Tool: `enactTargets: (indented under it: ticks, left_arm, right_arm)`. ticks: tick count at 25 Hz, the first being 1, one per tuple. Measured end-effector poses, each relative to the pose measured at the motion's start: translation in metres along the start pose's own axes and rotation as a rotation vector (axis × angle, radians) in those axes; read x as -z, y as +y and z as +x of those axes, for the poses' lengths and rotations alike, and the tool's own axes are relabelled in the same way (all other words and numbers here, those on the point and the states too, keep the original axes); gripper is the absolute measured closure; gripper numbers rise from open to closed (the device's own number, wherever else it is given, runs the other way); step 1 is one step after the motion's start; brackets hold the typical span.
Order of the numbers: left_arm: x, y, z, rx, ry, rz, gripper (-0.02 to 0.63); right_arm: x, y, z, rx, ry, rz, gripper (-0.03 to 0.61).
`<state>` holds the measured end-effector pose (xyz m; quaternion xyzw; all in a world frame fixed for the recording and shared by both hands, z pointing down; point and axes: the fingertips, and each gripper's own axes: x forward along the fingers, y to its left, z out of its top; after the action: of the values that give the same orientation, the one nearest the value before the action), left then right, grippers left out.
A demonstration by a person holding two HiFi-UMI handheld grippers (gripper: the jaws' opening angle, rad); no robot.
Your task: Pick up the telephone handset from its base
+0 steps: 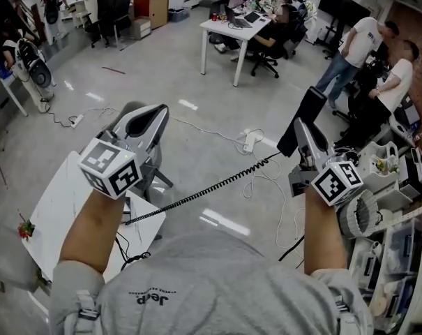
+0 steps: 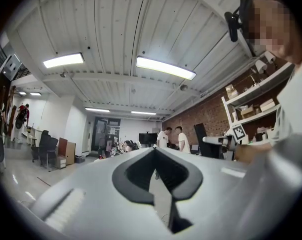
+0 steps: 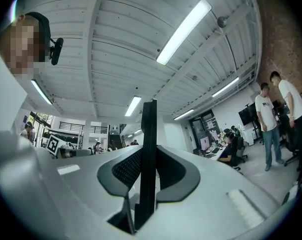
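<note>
Pinches long black plastic phone handset (image 3: 150, 119) in grey right gripper (image 3: 150, 151), long side straight up toward white ceiling (image 3: 131, 44). Holds grey left gripper (image 2: 154, 150) closed, empty.

**Left gripper (image 2: 154, 151), office beyond**

Gripper is pointing slightly upward, grey jaws meeting at the tips, enclosing nothing. Two ceiling lights (image 2: 165, 67) are glowing overhead. Two people in white shirts (image 2: 183, 141) are standing beside a brick wall (image 2: 195, 119). Shelves (image 2: 250, 100) are lining the right side; black chairs (image 2: 47, 144) are sitting far left.
</note>
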<state>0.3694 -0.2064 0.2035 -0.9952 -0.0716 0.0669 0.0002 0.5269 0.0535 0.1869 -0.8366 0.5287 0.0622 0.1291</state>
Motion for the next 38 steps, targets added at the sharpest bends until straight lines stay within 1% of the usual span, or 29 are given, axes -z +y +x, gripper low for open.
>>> enactTargets:
  ticks: [6,19,38]
  left_arm:
    - [-0.006,-0.004,0.001,-0.005,-0.005,0.005,0.56]
    - [-0.008,-0.004,-0.01,-0.011,-0.007,0.004,0.56]
    - [-0.011,-0.005,-0.013,-0.003,-0.01,0.009,0.56]
  right_arm:
    - [-0.011,-0.008,-0.002,0.003,-0.017,-0.012,0.5]
    - [-0.005,0.004,0.009,-0.037,-0.009,-0.015,0.5]
    - [-0.002,0.011,0.016,-0.057,-0.001,-0.017,0.5]
